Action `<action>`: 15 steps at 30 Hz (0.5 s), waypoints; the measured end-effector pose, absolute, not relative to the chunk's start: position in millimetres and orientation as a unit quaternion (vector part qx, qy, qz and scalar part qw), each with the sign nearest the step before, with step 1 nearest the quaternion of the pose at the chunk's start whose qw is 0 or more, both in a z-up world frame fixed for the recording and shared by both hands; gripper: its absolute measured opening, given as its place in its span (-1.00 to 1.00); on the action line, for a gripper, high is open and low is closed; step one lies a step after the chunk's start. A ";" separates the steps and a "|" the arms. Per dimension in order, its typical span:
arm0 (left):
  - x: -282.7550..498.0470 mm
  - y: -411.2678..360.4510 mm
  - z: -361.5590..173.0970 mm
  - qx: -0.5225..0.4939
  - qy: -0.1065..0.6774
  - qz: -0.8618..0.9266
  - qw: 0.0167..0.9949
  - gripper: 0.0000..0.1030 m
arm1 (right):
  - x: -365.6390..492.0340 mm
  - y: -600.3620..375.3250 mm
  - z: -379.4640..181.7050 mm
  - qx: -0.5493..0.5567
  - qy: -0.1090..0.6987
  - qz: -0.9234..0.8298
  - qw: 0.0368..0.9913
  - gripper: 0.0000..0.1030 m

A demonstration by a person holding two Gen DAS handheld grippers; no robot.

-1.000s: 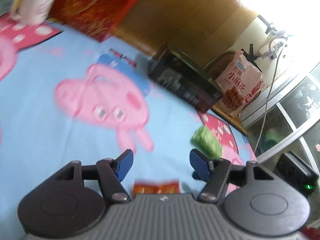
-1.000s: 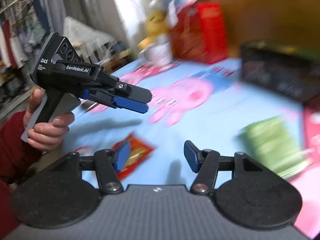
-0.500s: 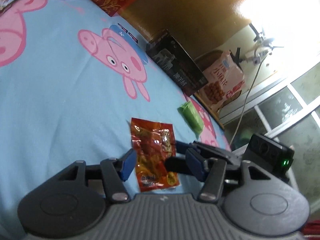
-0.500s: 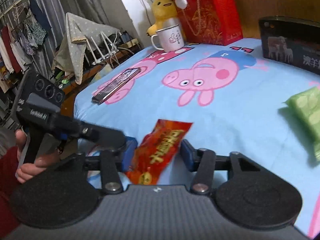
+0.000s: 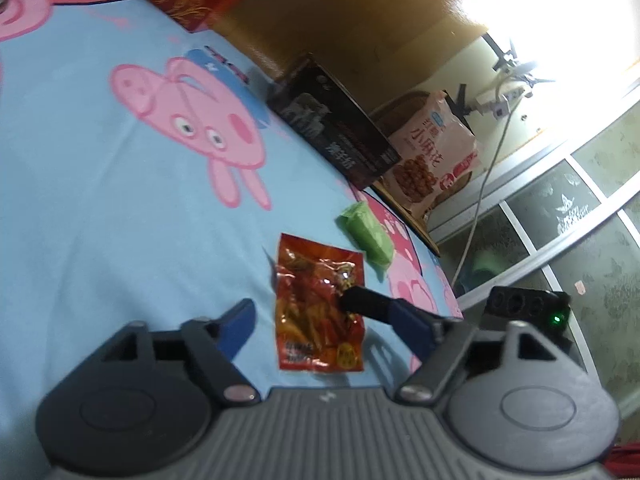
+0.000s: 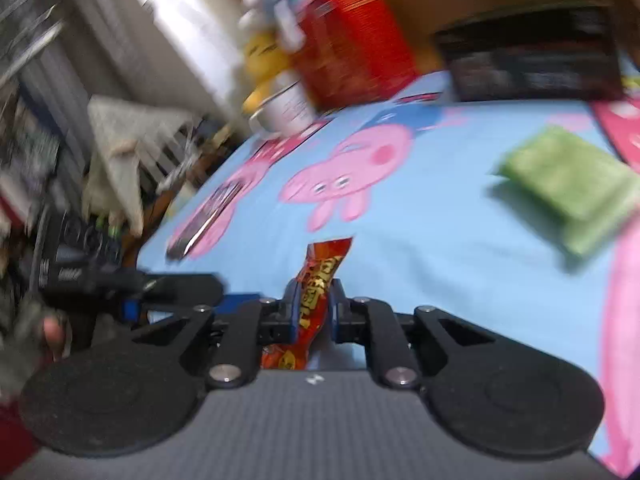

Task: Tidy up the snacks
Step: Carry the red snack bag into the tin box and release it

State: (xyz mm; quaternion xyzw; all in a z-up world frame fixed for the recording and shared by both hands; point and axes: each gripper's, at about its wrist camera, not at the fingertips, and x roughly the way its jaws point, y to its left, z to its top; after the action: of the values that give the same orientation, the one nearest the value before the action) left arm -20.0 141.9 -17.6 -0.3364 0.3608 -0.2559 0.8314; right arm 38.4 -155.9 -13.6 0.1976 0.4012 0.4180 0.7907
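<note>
My right gripper [image 6: 314, 306] has just been closing and now pinches the red snack packet [image 6: 316, 300] between its blue pads, the packet standing up on edge out of the jaws toward twelve o'clock in the right wrist view. From the left wrist camera I see the same red snack packet [image 5: 320, 304] on the blue cartoon-pig bedsheet [image 5: 100, 200], with the right gripper's dark fingertips [image 5: 362, 300] reaching in from four o'clock and touching the packet's right edge.

My left gripper [image 5: 324, 330] has just been opening; its jaws stand wide, one pad on each side of the packet and neither pressing on it. In the blurred right wrist view it sits at nine o'clock, carried by a hand [image 6: 52, 334].

A green snack packet [image 5: 366, 236] lies on the sheet just beyond the red one, toward one o'clock from it. Farther out in the same direction stands a dark box [image 5: 332, 132], and behind it a pink snack bag [image 5: 434, 156] leans by the window side. At eleven o'clock in the right wrist view I make out a white mug [image 6: 286, 110] and a red box [image 6: 352, 40], both smeared by motion, and a phone [image 6: 208, 216] lying flat at ten o'clock.
</note>
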 end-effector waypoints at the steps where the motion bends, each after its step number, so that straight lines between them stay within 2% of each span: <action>1: -16.7 137.6 -17.0 -0.334 0.362 -0.260 0.831 0.60 | 40.1 -163.9 -16.6 0.226 0.406 0.413 0.784 -0.76; 6: 4.5 108.3 -15.7 -0.328 0.375 -0.296 0.815 0.60 | 46.6 -213.2 -35.1 0.379 0.405 0.387 0.737 -0.81; 13: 31.3 71.8 -12.9 -0.321 0.390 -0.328 0.799 0.59 | 52.9 -251.6 -39.3 0.507 0.373 0.394 0.670 -0.81; 15: 37.6 67.5 -8.6 -0.326 0.386 -0.342 0.792 0.41 | 56.2 -259.6 -35.8 0.522 0.362 0.401 0.660 -0.81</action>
State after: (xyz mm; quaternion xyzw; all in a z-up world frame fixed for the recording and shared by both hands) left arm 37.6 67.5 -8.6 -0.3262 0.3863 -0.3423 0.7920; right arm 56.2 -259.6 -35.8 0.5222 0.3622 0.4012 0.6596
